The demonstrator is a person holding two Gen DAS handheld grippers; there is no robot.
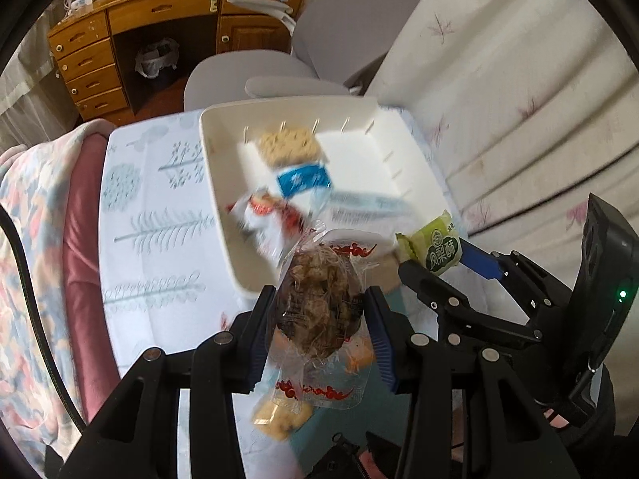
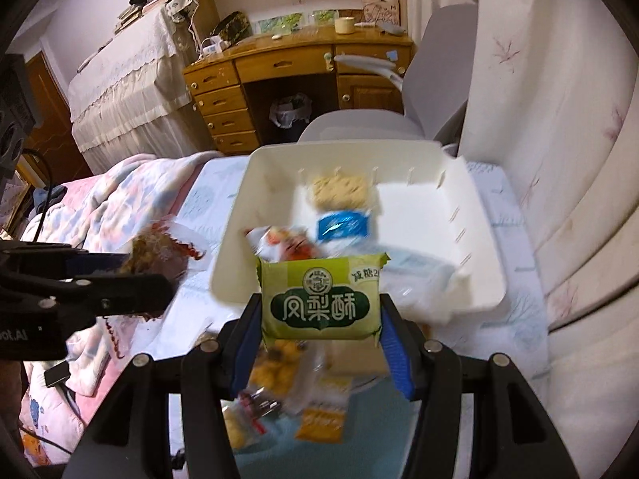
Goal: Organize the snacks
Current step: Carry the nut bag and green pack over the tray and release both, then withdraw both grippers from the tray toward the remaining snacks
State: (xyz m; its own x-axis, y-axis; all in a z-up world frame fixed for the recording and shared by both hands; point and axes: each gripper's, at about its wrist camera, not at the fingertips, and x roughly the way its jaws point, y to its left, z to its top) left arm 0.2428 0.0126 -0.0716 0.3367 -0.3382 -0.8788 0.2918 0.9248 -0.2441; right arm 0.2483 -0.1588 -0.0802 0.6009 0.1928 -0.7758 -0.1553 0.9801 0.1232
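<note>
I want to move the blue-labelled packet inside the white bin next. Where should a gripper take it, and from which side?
Probably from above, closing across the two long sides of the blue-labelled packet. It lies flat in the white bin, touching the oat-coloured bar at its far end and the red-and-white packet at its near left corner. Its right side is free. The view is blurred.

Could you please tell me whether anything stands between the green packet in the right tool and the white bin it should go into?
Nothing visible blocks the way. The right tool holds the green packet just before the white bin, whose top is open. Snacks already lie in its left half; the right half looks bare.
</note>
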